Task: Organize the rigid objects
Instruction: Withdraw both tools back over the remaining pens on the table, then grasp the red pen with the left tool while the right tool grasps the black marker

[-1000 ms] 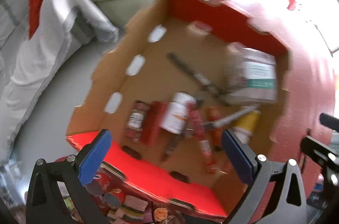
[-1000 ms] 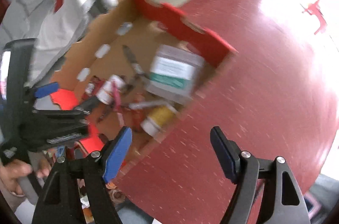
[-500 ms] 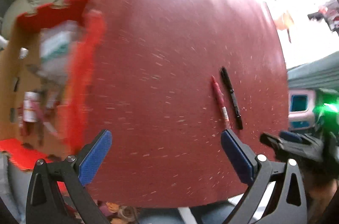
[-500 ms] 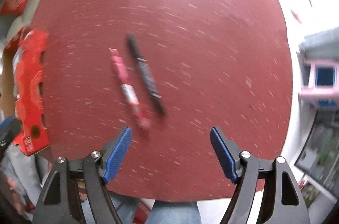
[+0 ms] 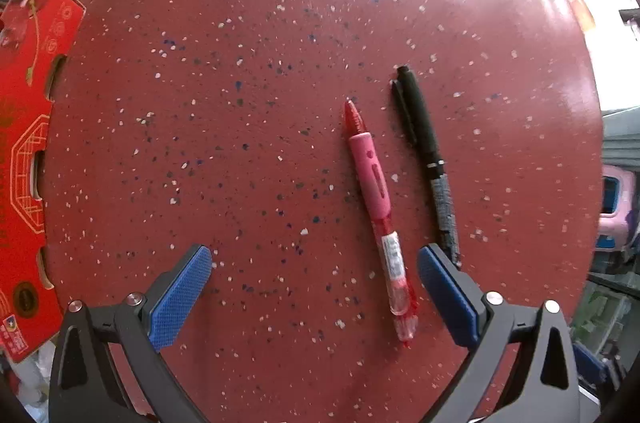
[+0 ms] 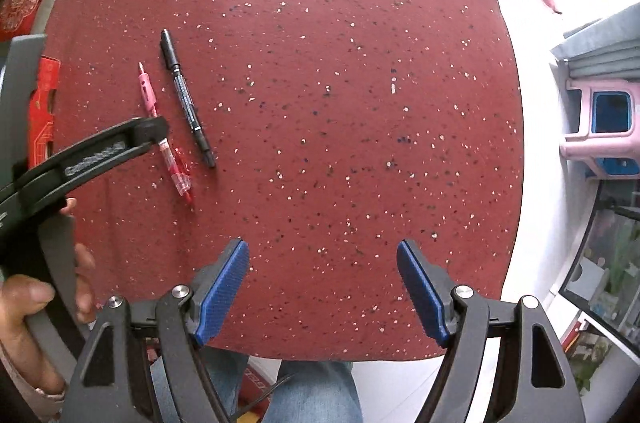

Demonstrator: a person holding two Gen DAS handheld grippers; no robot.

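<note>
A red and pink pen (image 5: 376, 207) and a black marker (image 5: 426, 151) lie side by side on the red speckled table (image 5: 240, 103). My left gripper (image 5: 314, 287) is open just above them; the red pen's lower end lies between its fingers, near the right finger (image 5: 446, 297). In the right wrist view the red pen (image 6: 166, 139) and black marker (image 6: 186, 97) lie at the left, with a left gripper finger (image 6: 120, 143) crossing over the red pen. My right gripper (image 6: 322, 289) is open and empty over bare table near the front edge.
A red cardboard box (image 5: 28, 151) stands at the table's left edge. A pink and blue stool (image 6: 600, 127) and a glass tank (image 6: 600, 263) stand on the floor to the right. My knees show below the table's front edge.
Both grippers have swung from the box to the right side of the table. The left gripper has closed in on the two pens. The right gripper has moved right, away from the pens.
</note>
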